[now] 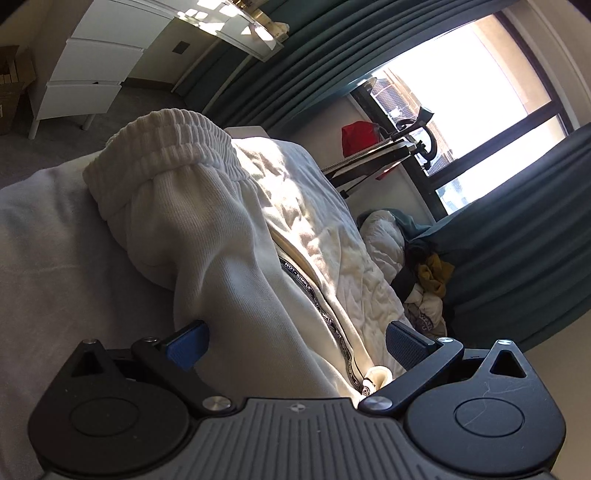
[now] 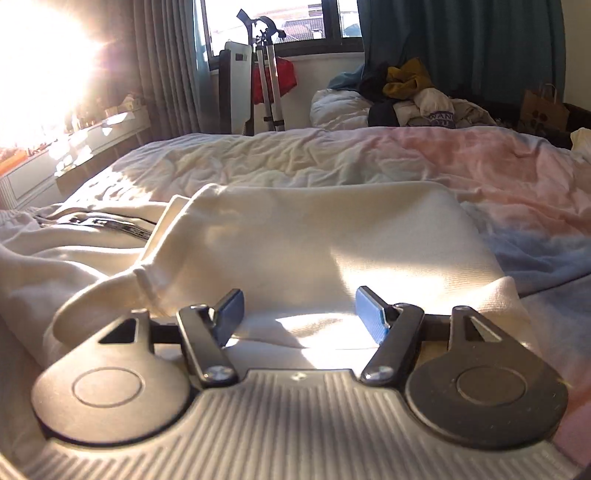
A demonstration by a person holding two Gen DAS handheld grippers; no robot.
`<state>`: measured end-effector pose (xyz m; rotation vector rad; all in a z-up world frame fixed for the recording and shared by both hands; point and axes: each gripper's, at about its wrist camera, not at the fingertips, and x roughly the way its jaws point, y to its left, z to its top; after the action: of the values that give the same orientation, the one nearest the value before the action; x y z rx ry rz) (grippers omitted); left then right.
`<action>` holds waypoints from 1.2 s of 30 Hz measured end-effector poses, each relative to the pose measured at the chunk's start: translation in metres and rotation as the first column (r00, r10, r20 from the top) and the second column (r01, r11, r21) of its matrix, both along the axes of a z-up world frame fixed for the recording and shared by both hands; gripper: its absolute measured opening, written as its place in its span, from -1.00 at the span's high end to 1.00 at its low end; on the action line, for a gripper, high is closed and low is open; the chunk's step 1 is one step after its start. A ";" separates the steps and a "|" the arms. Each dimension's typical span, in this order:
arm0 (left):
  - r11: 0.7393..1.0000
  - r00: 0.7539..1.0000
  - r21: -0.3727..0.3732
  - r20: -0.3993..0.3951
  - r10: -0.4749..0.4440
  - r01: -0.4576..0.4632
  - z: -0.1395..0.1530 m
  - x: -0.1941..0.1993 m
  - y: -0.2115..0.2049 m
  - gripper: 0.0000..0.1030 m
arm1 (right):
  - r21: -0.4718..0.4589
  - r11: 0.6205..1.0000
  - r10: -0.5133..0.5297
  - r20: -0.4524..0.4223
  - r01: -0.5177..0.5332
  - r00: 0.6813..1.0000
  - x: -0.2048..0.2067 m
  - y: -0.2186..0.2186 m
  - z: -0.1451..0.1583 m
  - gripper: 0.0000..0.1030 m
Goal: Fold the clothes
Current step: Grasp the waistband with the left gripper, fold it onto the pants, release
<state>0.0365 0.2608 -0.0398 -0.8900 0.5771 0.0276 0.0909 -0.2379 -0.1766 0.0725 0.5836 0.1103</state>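
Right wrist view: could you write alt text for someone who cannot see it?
A cream garment lies spread on a rumpled bed, with the open right tool low over its near edge. Beyond the bed are a pile of clothes, dark curtains and a sunlit window.

Sun glare whites out the upper left of the right wrist view, hiding the shelf (image 2: 92, 129) items there; window (image 1: 461, 81) in the left wrist view is blown out too; print on the jacket's zip tape (image 1: 310, 291) only partly legible; clothes pile (image 2: 417, 96) at upper right too small to sort; jacket (image 1: 221, 229) covers the bed sheet (image 1: 55, 240) beneath, lower centre.
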 end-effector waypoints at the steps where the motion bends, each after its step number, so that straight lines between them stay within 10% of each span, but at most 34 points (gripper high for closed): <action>1: 1.000 1.000 0.014 -0.003 0.024 -0.024 -0.001 0.000 0.001 -0.99 | -0.009 1.000 -0.002 0.005 0.002 1.000 0.000 0.001 -0.002 -0.34; 18: 0.961 0.972 -0.148 -0.064 0.225 -0.232 -0.044 0.035 0.054 -0.75 | -0.080 0.997 0.009 -0.011 -0.010 1.000 -0.011 0.025 -0.004 -0.38; 20: 0.970 0.971 -0.073 -0.074 0.228 -0.233 -0.043 0.037 0.049 -0.62 | -0.079 0.997 0.007 -0.012 -0.008 1.000 -0.011 0.025 -0.004 -0.38; 25: 0.971 0.973 0.097 -0.058 0.225 -0.219 -0.028 0.038 0.030 0.50 | -0.085 0.996 0.005 -0.013 -0.006 1.000 -0.010 0.027 -0.004 -0.38; 36: 0.938 0.945 0.290 0.315 0.092 -0.188 0.086 0.019 -0.078 0.60 | 0.128 0.988 -0.087 0.024 0.083 0.996 -0.017 -0.028 0.031 -0.33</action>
<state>0.0557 0.1824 0.0457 -0.6038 0.2153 0.1129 0.0738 -0.2663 -0.1460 0.2186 0.5430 0.0651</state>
